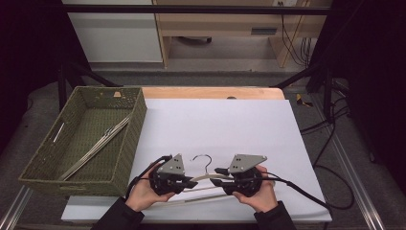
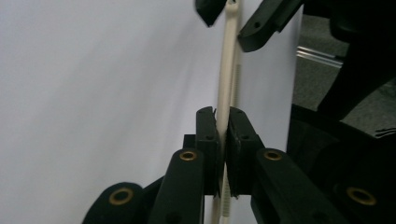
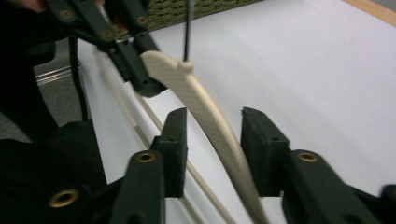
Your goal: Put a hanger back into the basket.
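One basket (image 1: 125, 139) w/ hangers (image 1: 98, 143) nearby.

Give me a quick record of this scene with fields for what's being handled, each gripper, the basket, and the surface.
handled item: cream curved hanger with a metal hook, lying on the sheet
left gripper: shut on the hanger's arm
right gripper: open, hanger arm between its jaws, pads clear of it
basket: green woven basket left of the sheet, holding more pale hangers
surface: white sheet over a wooden table
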Demonstrator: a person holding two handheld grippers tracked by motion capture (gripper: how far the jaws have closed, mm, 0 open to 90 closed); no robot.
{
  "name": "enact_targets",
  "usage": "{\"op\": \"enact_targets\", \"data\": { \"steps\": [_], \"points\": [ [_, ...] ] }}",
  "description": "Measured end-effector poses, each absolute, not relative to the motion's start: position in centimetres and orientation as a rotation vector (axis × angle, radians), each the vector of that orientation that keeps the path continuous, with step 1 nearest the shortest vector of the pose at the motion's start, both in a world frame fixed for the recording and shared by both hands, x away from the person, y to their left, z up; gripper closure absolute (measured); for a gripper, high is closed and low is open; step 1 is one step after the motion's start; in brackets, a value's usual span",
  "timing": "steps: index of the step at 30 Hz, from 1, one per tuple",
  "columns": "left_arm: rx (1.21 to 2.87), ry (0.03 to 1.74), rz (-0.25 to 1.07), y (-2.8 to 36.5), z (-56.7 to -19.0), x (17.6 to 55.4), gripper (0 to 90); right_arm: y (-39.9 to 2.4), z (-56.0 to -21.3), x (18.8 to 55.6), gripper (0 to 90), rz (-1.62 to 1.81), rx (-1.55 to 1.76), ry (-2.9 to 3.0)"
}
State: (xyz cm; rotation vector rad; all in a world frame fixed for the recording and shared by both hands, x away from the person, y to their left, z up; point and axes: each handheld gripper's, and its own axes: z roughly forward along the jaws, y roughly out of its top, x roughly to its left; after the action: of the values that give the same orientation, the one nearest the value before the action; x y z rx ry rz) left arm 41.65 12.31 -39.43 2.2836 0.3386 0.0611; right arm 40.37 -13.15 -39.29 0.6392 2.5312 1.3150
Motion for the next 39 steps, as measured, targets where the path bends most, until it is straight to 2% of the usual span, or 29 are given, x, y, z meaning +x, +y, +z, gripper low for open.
{"op": "enact_targets", "data": {
  "steps": [5,8,19,28,39],
  "points": [
    [2.265,0.352,0.073,12.2,-39.2,41.2,86.6,-13.3,-39.1,40.3,49.9,1.334,0.645,2.510],
    [2.254,0.383,0.107,12.6,-39.0,41.3,86.6,-13.8,-38.7,40.1,40.4,1.353,0.673,2.472],
    [2.178,0.521,0.227,14.7,-38.2,41.9,86.6,-17.5,-38.6,40.3,14.9,1.425,0.900,2.269],
    [2.115,0.564,0.295,16.3,-36.8,41.9,86.6,-20.5,-39.3,40.2,5.3,1.464,1.012,2.150],
    [2.059,0.559,0.402,18.1,-32.9,41.6,86.6,-22.3,-39.6,40.1,4.2,1.464,1.070,2.111]
  ]
}}
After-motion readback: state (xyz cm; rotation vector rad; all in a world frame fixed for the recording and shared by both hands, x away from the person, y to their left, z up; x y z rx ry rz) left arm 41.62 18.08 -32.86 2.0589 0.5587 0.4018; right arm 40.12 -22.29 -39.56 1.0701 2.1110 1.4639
